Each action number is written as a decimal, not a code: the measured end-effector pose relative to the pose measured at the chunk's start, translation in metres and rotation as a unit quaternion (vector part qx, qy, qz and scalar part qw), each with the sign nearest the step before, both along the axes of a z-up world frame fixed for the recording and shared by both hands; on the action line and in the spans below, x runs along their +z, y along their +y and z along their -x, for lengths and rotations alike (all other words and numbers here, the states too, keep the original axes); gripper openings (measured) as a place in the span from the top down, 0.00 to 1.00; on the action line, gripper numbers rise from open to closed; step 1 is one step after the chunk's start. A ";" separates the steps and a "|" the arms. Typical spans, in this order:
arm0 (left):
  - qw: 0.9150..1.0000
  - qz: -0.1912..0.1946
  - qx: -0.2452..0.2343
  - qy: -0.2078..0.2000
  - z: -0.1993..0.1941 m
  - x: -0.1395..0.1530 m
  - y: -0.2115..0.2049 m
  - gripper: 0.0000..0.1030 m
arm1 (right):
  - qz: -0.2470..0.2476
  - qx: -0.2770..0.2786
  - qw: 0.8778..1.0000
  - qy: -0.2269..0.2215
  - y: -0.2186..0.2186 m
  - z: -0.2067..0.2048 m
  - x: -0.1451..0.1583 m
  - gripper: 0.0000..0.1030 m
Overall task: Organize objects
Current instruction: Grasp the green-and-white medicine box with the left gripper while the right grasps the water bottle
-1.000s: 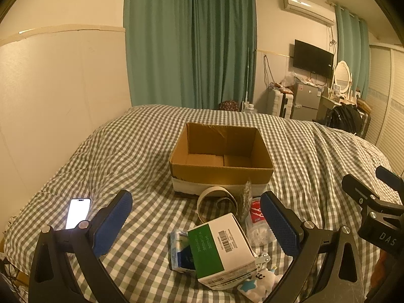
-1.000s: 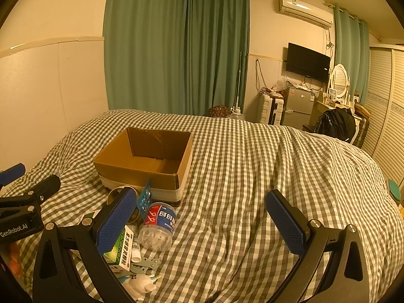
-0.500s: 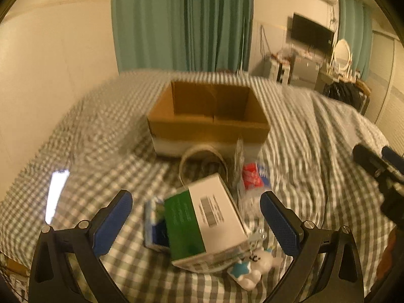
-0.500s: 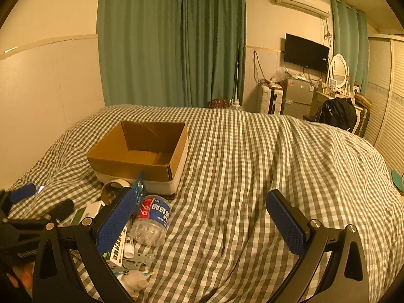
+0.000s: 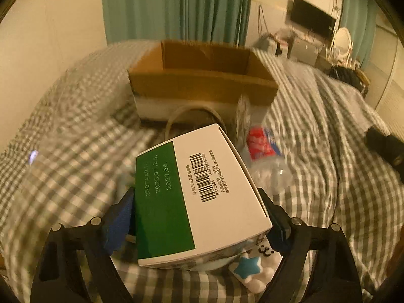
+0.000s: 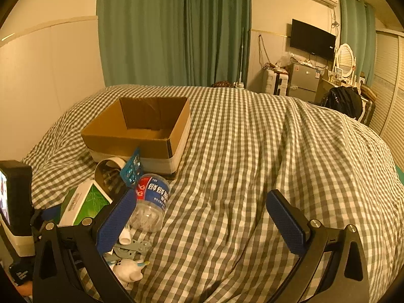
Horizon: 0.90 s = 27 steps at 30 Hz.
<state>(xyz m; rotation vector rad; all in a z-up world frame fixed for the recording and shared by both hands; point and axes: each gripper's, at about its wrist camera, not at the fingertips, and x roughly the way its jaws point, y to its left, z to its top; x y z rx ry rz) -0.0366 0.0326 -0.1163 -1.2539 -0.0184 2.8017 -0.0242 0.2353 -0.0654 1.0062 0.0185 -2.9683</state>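
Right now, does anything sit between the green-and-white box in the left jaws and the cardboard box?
Yes. A tape roll and a foil packet lie between the green-and-white box and the cardboard box, low against its near wall.

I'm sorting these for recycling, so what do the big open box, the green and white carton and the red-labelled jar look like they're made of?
Open box: brown corrugated cardboard, matte, raw cut edges showing.
Green and white carton: thin printed paperboard, smooth with a slight sheen, barcode printed on it; the left gripper flanks it.
Red-labelled jar: probably clear plastic, since its contents show through; glossy wrap label.

Blk frames, blue pads [image 6: 286,226], silver screws.
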 end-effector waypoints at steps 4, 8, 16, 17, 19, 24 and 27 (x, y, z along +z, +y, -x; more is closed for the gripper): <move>0.998 0.023 0.016 0.064 -0.006 0.036 -0.013 0.13 | -0.004 0.006 1.000 -0.012 -0.006 0.008 -0.007 0.00; 0.994 0.037 0.032 0.097 0.000 0.056 -0.030 0.13 | -0.002 0.016 0.999 -0.048 -0.016 0.029 -0.026 0.00; 0.995 0.040 0.044 0.086 0.028 0.045 -0.046 0.14 | -0.012 0.054 0.992 -0.117 -0.061 0.079 -0.067 0.00; 0.995 0.039 0.044 0.081 0.032 0.041 -0.048 0.14 | -0.010 0.058 0.991 -0.123 -0.065 0.083 -0.072 0.01; 0.996 0.038 0.043 0.075 0.036 0.036 -0.049 0.15 | -0.013 0.066 0.988 -0.138 -0.072 0.092 -0.082 0.06; 0.997 0.035 0.039 0.063 0.041 0.027 -0.047 0.15 | 0.023 0.084 0.980 -0.179 -0.067 0.102 -0.106 0.30; 0.997 0.032 0.036 0.060 0.040 0.024 -0.046 0.15 | 0.009 0.099 0.980 -0.173 -0.070 0.094 -0.105 0.38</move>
